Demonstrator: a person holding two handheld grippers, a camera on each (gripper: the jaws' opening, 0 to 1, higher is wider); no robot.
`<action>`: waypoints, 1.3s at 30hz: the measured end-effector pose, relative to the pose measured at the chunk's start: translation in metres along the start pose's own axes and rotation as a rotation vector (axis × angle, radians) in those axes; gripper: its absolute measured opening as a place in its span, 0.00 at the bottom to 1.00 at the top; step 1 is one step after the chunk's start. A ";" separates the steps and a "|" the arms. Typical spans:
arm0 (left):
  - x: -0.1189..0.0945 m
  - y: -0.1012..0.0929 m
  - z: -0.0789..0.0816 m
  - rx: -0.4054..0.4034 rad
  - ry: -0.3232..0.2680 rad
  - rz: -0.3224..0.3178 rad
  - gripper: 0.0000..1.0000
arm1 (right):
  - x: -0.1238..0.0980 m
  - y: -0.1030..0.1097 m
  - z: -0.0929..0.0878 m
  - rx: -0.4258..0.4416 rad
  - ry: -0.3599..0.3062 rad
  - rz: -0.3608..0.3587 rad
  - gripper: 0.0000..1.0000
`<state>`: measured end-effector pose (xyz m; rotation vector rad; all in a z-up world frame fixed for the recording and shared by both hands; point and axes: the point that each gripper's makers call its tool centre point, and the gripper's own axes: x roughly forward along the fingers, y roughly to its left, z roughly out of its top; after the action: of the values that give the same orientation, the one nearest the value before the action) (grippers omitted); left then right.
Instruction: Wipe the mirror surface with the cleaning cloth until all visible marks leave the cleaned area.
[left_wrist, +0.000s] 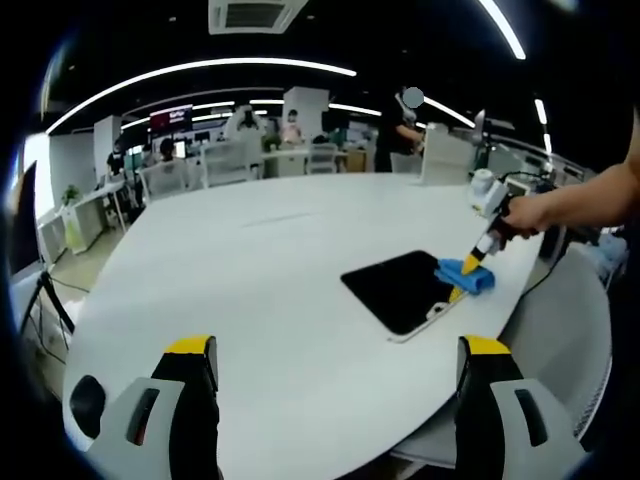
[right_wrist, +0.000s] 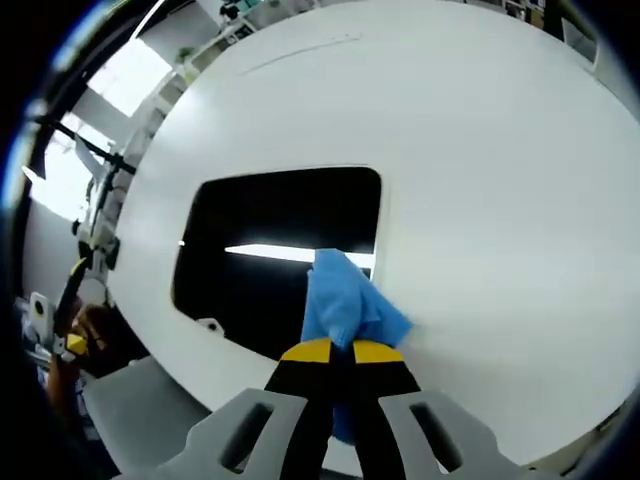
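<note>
Two grippers: left gripper (left_wrist: 335, 365) at lower frame, jaws spread wide, idle above the white surface (left_wrist: 260, 260). Mirror (left_wrist: 400, 290) sits centre-right; right gripper (right_wrist: 338, 352), jaws clenched on blue cloth (right_wrist: 345, 300), presses its right edge. Best to sweep flat, overlapping passes leftward across the glass.

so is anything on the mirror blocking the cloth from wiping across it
Nothing visible does. The right gripper is shut on the blue cloth, which rests at the edge of the mirror. The dark surface ahead of it shows no objects, just a reflected light strip. The left gripper hangs open, well back over the white table.
</note>
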<state>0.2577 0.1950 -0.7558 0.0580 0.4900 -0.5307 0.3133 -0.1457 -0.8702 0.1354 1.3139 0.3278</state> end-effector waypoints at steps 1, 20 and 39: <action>0.000 0.001 -0.001 -0.003 0.001 0.002 1.00 | 0.000 0.000 0.002 0.002 0.000 0.000 0.00; 0.009 -0.007 0.004 -0.006 0.001 -0.001 1.00 | 0.012 -0.012 0.058 -0.039 0.017 -0.041 0.00; 0.003 -0.002 -0.001 -0.017 0.020 0.024 1.00 | 0.018 -0.021 0.089 -0.015 0.003 -0.046 0.00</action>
<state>0.2581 0.1919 -0.7583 0.0534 0.5126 -0.5024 0.4061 -0.1523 -0.8707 0.0926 1.3150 0.2989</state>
